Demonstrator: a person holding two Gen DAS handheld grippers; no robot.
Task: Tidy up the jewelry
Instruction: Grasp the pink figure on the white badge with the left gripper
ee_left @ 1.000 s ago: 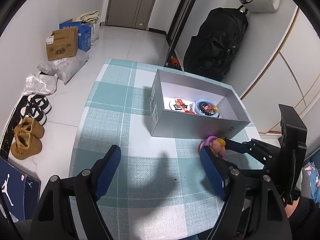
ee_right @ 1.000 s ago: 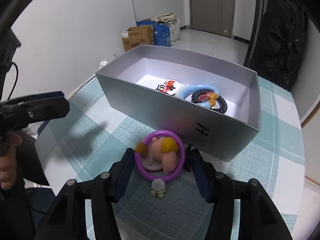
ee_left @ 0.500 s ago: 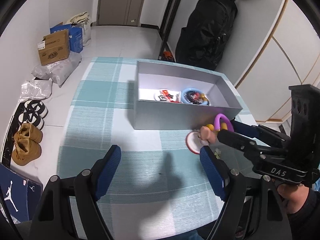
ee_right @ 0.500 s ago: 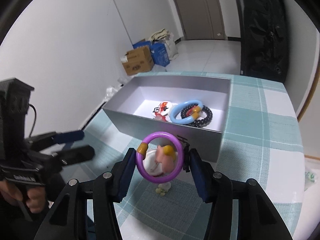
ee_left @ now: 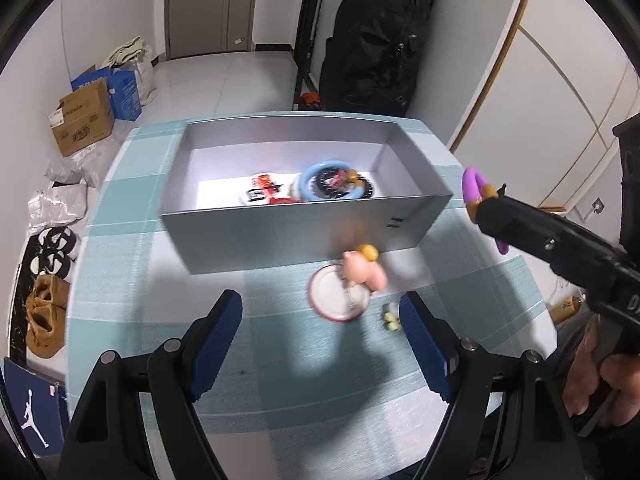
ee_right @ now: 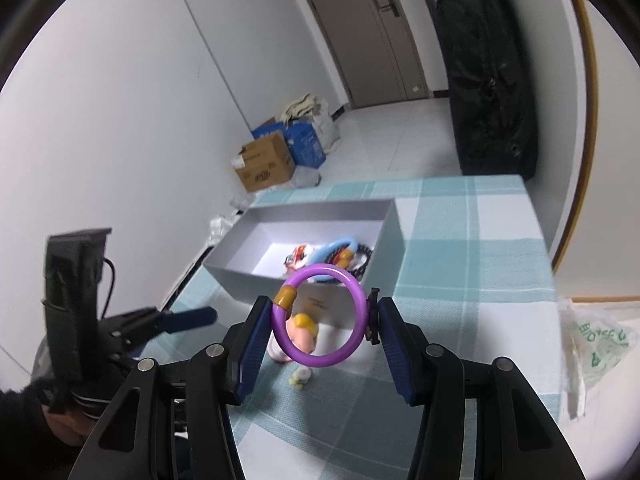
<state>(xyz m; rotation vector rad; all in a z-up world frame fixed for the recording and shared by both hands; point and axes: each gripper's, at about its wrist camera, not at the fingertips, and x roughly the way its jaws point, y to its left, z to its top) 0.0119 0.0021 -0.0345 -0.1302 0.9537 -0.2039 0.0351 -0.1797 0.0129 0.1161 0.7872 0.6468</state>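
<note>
My right gripper (ee_right: 320,330) is shut on a purple bangle (ee_right: 356,296) with an orange bead, held in the air above the table; the bangle also shows in the left wrist view (ee_left: 472,188). A pink pig charm (ee_left: 362,270) with a yellow bead hangs blurred over a round red-rimmed piece (ee_left: 334,300). A grey open box (ee_left: 304,236) holds a blue bangle (ee_left: 320,176), a black bead bracelet and a red-and-white item (ee_left: 264,192). A small yellow-white charm (ee_left: 390,318) lies on the cloth. My left gripper (ee_left: 320,340) is open and empty, low over the table's near side.
The table carries a teal checked cloth (ee_left: 280,364). A black bag (ee_left: 376,36) stands behind the table. Cardboard boxes (ee_left: 82,120), plastic bags and shoes (ee_left: 46,316) lie on the floor to the left. A plastic bag (ee_right: 596,344) lies at the table's right edge.
My right gripper has lifted the purple bangle higher above the table. The pig charm has dropped away from the ring and hangs near the round piece. The left gripper has risen and stays open.
</note>
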